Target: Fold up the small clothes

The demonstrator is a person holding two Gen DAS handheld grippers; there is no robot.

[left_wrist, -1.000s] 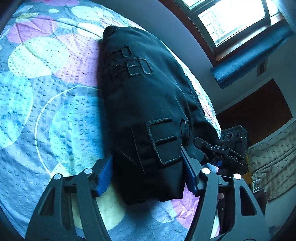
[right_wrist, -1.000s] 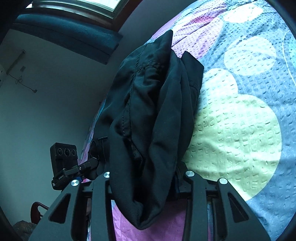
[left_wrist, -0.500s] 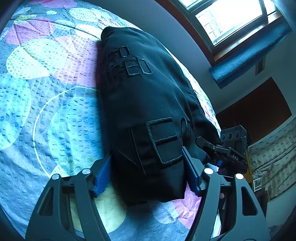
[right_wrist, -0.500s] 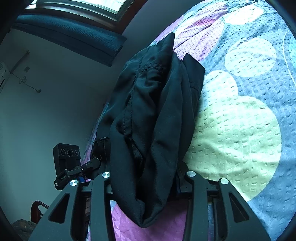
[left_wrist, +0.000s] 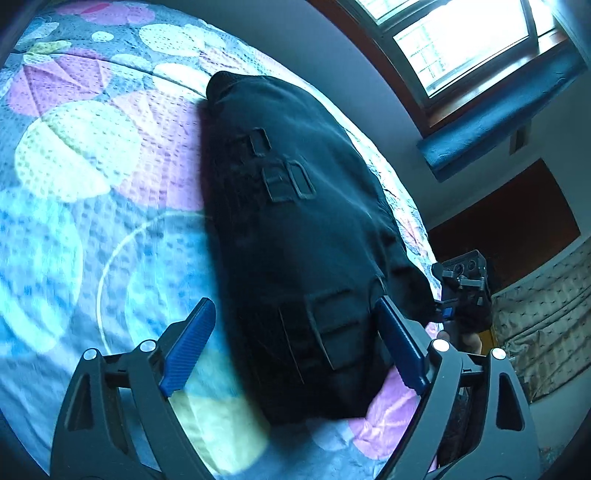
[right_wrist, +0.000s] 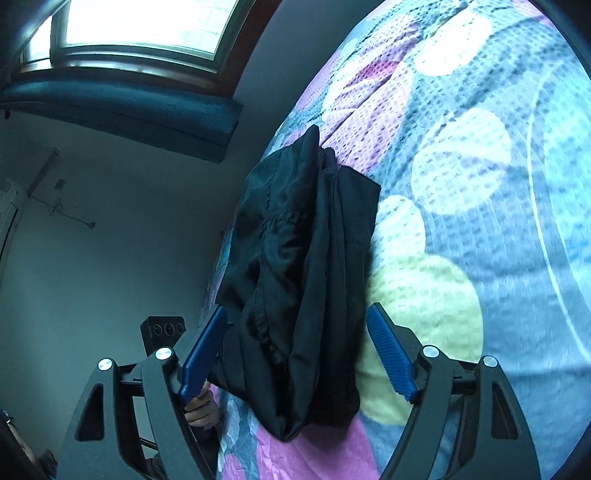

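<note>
A black folded garment (left_wrist: 295, 221) with raised letters lies on a bedspread (left_wrist: 92, 221) patterned with pastel circles. My left gripper (left_wrist: 293, 302) straddles its near end; the jaws are opening and the blue pads (left_wrist: 190, 343) stand off the cloth. In the right wrist view the same garment (right_wrist: 306, 240) shows its layered folded edge. My right gripper (right_wrist: 297, 308) also straddles it, its jaws opening, with a gap between each pad (right_wrist: 388, 354) and the cloth. Each view shows the other gripper's camera block (left_wrist: 465, 280) at the garment's far side.
The bed's edge runs along a grey wall under a bright window (right_wrist: 147, 22) with a dark blue padded ledge (right_wrist: 122, 118). A dark wooden panel (left_wrist: 509, 221) and patterned fabric (left_wrist: 546, 332) lie beyond the bed. A hand (right_wrist: 201, 410) holds the left gripper.
Both grippers' jaws have spread wide and let go of the garment, which now rests on the bedspread. Both grippers have drawn back a little from it.
</note>
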